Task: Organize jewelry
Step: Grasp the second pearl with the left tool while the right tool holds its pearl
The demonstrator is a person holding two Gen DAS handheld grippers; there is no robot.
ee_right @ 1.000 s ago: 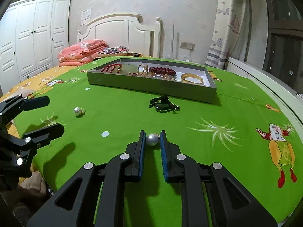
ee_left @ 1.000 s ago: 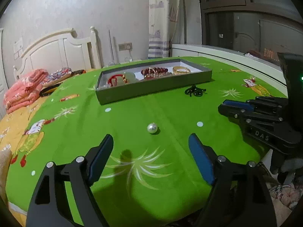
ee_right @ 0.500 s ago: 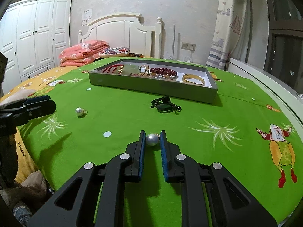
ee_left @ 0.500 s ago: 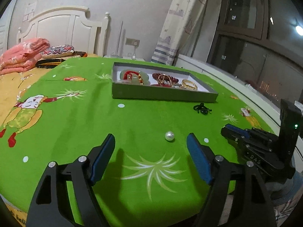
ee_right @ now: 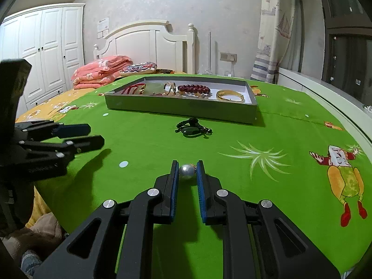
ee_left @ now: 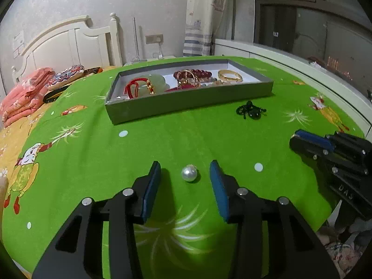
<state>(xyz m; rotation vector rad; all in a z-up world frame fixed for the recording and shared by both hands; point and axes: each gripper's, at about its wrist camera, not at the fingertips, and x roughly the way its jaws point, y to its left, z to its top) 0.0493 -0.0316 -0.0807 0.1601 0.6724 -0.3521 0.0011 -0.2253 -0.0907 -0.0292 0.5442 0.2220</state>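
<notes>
Two pearl earrings are in play on the green bedspread (ee_left: 97, 153). One pearl (ee_left: 189, 173) lies on the cloth between the blue pads of the left gripper (ee_left: 185, 181); its jaws have just been closing, yet both pads stand clear of the pearl, so nothing is gripped. The other pearl (ee_right: 186, 171) is pinched between the narrow-set jaws of the right gripper (ee_right: 187, 173), low over the cloth.

Beyond them, a dark green pendant on a black cord (ee_right: 193, 129) lies loose on the bedspread, between the grippers and the grey tray (ee_right: 181, 108). Inside the tray sit a red cord bracelet (ee_left: 137, 88), a pale jade piece (ee_left: 158, 81), dark red beads (ee_right: 194, 88) and a gold bangle (ee_right: 230, 95). Folded pink blankets (ee_right: 100, 71) and a patterned cushion (ee_right: 139, 67) rest by the white headboard (ee_right: 148, 44), well behind the tray.
</notes>
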